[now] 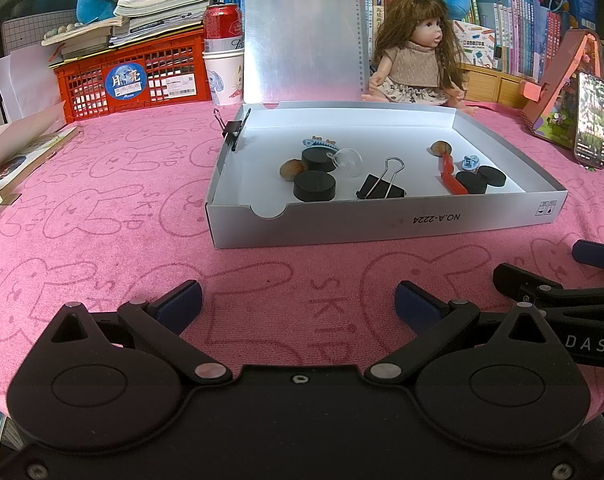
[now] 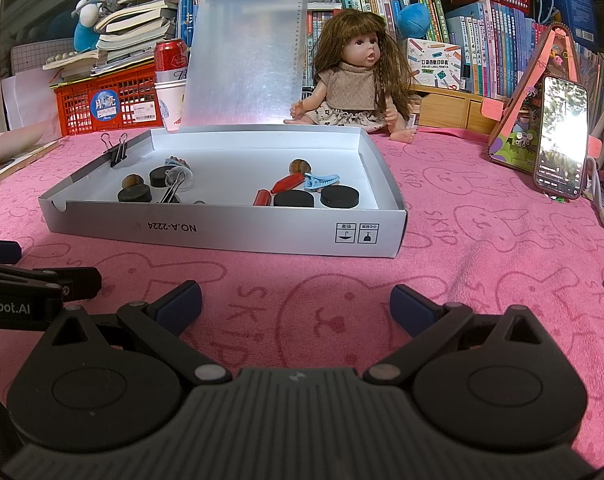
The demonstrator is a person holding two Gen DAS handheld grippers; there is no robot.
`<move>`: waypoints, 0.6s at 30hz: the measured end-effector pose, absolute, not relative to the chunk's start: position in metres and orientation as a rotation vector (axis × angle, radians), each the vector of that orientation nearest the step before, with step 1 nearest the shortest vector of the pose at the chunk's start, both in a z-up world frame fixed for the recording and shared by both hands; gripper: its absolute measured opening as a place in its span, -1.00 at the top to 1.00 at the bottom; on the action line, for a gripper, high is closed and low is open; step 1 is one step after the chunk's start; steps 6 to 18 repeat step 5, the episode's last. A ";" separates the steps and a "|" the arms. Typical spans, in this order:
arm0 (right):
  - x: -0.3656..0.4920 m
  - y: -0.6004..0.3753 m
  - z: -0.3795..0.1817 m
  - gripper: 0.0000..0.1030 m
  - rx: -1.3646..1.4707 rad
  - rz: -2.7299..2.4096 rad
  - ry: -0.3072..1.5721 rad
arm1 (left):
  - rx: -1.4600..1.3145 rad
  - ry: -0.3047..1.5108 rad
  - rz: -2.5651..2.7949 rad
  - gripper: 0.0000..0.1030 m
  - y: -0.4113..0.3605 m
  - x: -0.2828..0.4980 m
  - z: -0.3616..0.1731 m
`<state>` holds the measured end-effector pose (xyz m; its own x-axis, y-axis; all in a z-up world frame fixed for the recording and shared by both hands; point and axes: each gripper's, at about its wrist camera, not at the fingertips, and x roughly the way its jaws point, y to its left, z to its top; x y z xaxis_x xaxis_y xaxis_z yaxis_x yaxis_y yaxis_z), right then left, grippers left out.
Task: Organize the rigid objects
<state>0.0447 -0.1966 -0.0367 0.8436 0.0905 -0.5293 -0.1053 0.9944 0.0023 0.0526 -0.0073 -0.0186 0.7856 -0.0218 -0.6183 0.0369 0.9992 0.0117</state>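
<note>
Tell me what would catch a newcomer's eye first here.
The shallow grey cardboard box sits open mid-table on the pink rabbit-print cloth, holding black round discs, a black binder clip and red pieces. Behind it sits a long-haired doll in a beige knit top. Both the left gripper and right gripper are open and empty.

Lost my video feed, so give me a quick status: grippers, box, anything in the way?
Left gripper open, empty; right gripper open, empty. Both short of the box, lid up, small items inside. Bare pink cloth between; nothing blocking.
</note>
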 end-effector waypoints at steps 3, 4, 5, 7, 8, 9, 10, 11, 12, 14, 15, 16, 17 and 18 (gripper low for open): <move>0.045 -0.197 -0.037 -1.00 -0.027 0.104 0.558 | 0.022 0.664 -0.031 -1.00 -0.007 0.053 -0.019; 0.045 -0.197 -0.037 -1.00 -0.027 0.104 0.558 | 0.024 0.663 -0.031 -1.00 -0.007 0.053 -0.019; 0.045 -0.197 -0.037 -1.00 -0.027 0.104 0.558 | 0.023 0.663 -0.031 -1.00 -0.006 0.053 -0.019; 0.045 -0.197 -0.037 -1.00 -0.027 0.104 0.558 | 0.023 0.663 -0.031 -1.00 -0.006 0.053 -0.019; 0.045 -0.197 -0.037 -1.00 -0.027 0.104 0.558 | 0.023 0.663 -0.031 -1.00 -0.006 0.053 -0.019; 0.045 -0.197 -0.037 -1.00 -0.027 0.104 0.558 | 0.023 0.663 -0.031 -1.00 -0.006 0.053 -0.019; 0.045 -0.197 -0.037 -1.00 -0.027 0.104 0.558 | 0.023 0.663 -0.031 -1.00 -0.006 0.053 -0.019; 0.045 -0.197 -0.037 -1.00 -0.027 0.104 0.558 | 0.023 0.663 -0.031 -1.00 -0.006 0.053 -0.019; 0.045 -0.197 -0.037 -1.00 -0.027 0.104 0.558 | 0.023 0.663 -0.031 -1.00 -0.006 0.053 -0.019; 0.045 -0.197 -0.037 -1.00 -0.027 0.104 0.558 | 0.023 0.663 -0.031 -1.00 -0.006 0.053 -0.019; 0.045 -0.197 -0.037 -1.00 -0.027 0.104 0.558 | 0.023 0.663 -0.031 -1.00 -0.006 0.053 -0.019; 0.045 -0.197 -0.037 -1.00 -0.027 0.104 0.558 | 0.023 0.663 -0.031 -1.00 -0.006 0.053 -0.019; 0.045 -0.197 -0.037 -1.00 -0.027 0.104 0.558 | 0.023 0.663 -0.031 -1.00 -0.006 0.053 -0.019; 0.045 -0.197 -0.037 -1.00 -0.027 0.104 0.558 | 0.023 0.663 -0.031 -1.00 -0.006 0.053 -0.019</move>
